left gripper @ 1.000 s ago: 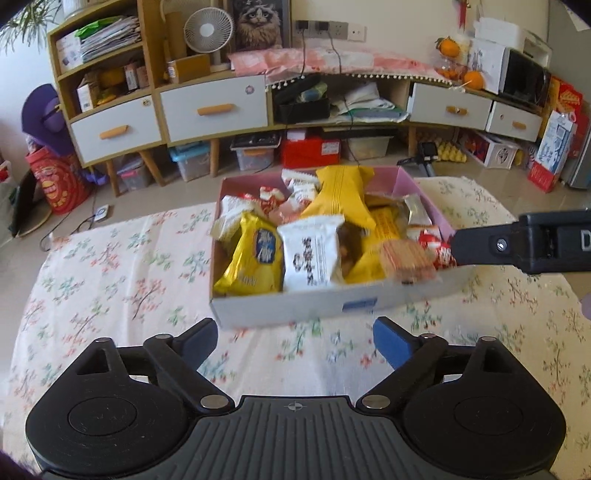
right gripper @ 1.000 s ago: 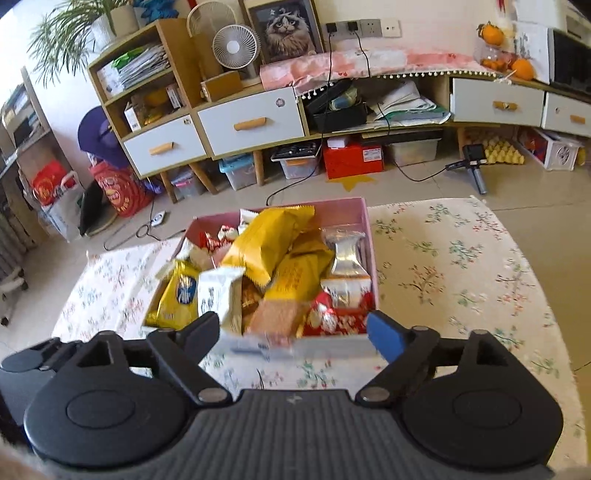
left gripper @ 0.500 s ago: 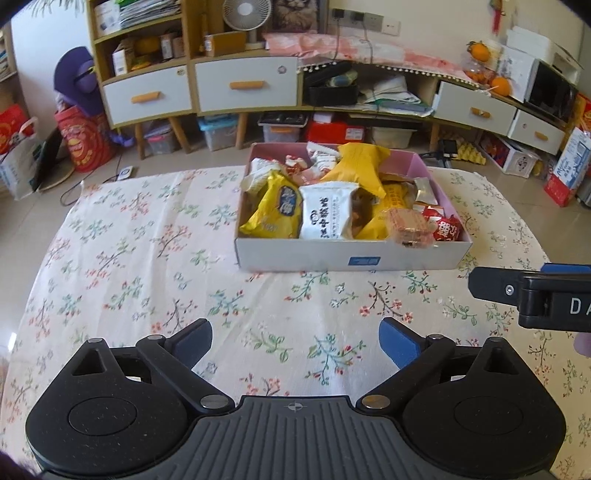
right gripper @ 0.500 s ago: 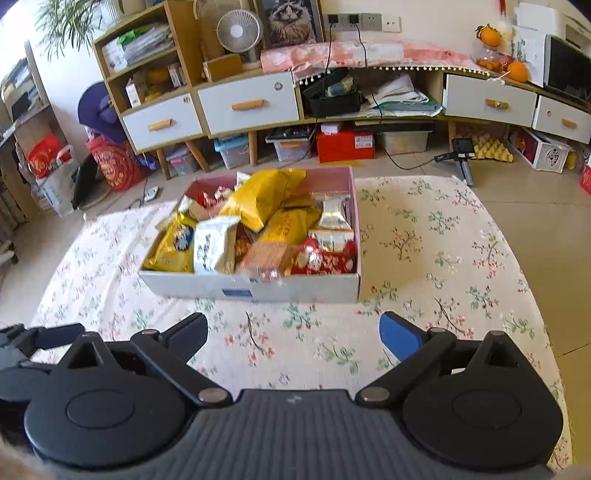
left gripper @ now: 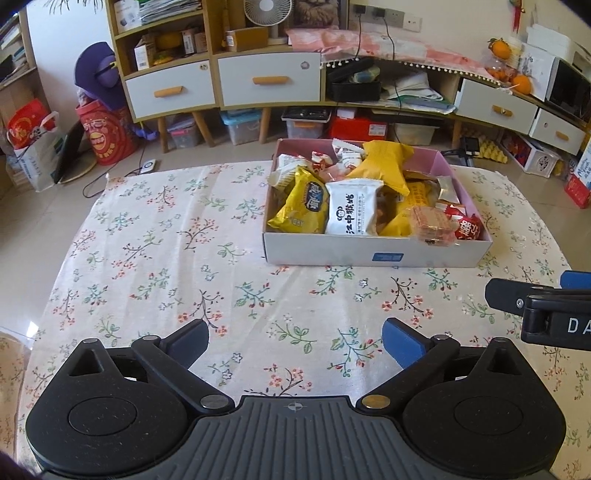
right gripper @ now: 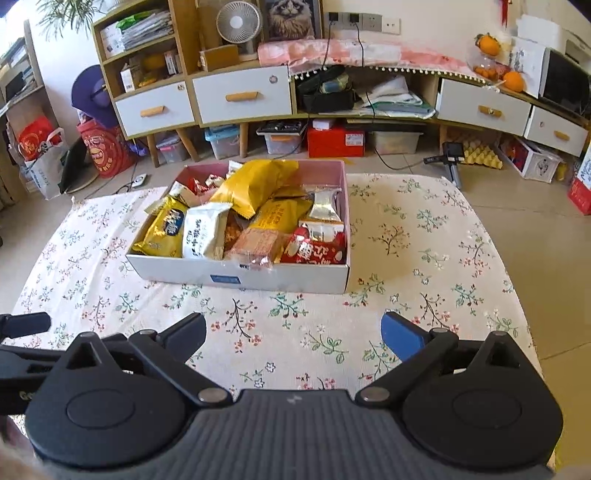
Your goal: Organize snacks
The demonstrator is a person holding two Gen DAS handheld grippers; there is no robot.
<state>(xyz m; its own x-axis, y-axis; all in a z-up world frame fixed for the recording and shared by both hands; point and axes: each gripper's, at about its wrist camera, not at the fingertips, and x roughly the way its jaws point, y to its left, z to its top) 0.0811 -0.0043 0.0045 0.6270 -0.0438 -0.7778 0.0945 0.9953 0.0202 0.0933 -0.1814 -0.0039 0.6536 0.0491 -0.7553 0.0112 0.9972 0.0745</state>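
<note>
One snack box (left gripper: 373,254) is sitting on the table (left gripper: 166,236); the left gripper (left gripper: 295,341) is opening, the right gripper (right gripper: 293,332) wide, both sets of fingers empty.

Tiled floor (right gripper: 517,206), wooden drawer cabinets (right gripper: 240,96), desk fan (right gripper: 233,21)

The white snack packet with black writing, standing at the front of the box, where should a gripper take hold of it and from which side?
Grip the white packet by its crimped top edge, coming down from above. It leans upright against the box front wall, with a yellow bag tight on its left, so likely only the top is free.
</note>
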